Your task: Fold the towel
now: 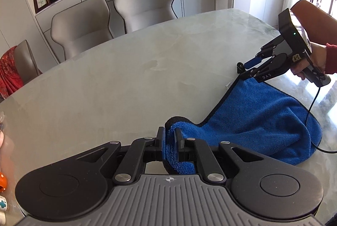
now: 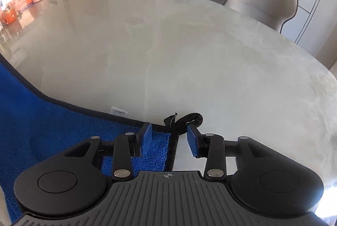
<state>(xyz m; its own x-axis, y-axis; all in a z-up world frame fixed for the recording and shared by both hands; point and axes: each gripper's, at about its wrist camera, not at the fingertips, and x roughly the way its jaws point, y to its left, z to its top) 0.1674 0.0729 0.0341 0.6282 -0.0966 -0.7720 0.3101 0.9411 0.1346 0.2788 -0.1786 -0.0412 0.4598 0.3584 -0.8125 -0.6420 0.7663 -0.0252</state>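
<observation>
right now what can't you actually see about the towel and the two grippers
- Towel, left wrist view: the corner inside the left gripper is bunched, so how many layers it pinches cannot be told.
- Towel, right wrist view: cut off by the left and bottom edges, and the gripper body covers part of it.
- Right gripper: open over the corner with the loop; whether its fingers touch the cloth cannot be told.

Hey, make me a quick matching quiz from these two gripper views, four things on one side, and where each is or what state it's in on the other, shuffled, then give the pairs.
Things
1. left gripper
2. right gripper
3. blue towel
4. red patterned cloth

Descriptions
A. open, over the towel's corner with the black loop
B. draped on a chair
C. shut on a bunched towel corner
D. partly spread on the marble table

Pairs: 1-C, 2-A, 3-D, 4-B
</observation>
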